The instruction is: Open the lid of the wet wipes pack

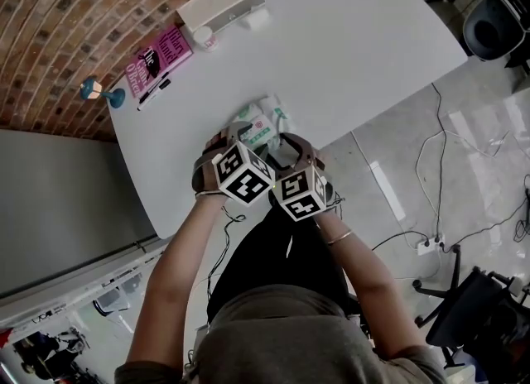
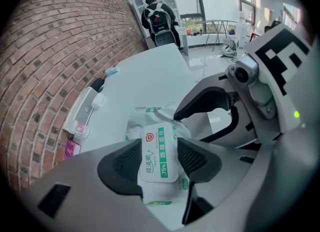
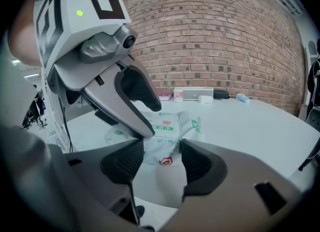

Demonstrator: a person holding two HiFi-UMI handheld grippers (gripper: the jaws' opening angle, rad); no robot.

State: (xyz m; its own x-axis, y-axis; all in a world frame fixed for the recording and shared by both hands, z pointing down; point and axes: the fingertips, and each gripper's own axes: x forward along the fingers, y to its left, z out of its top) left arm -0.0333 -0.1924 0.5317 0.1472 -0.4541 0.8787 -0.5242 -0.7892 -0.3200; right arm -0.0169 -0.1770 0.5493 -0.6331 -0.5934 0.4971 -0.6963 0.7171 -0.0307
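Observation:
The wet wipes pack (image 1: 263, 119), white with green print, lies crumpled near the front edge of the white table (image 1: 356, 51). My left gripper (image 2: 159, 161) is shut across the pack's white lid (image 2: 157, 151), one pad on each long side. In the right gripper view the left gripper's fingers (image 3: 142, 121) reach over the pack (image 3: 170, 126). My right gripper (image 3: 164, 163) is closed on the near end of the pack, at a red shield mark. Its black fingers (image 2: 200, 101) show at the pack's right edge in the left gripper view. The head view hides both grippers' fingertips under the marker cubes (image 1: 243, 174).
At the table's far side stand a white box (image 1: 219, 2), a small bottle (image 1: 204, 37), a pink book (image 1: 157, 58), a black pen (image 1: 155, 93) and a blue-based figure (image 1: 103, 91). A brick wall runs behind. Cables (image 1: 431, 167) lie on the floor at right.

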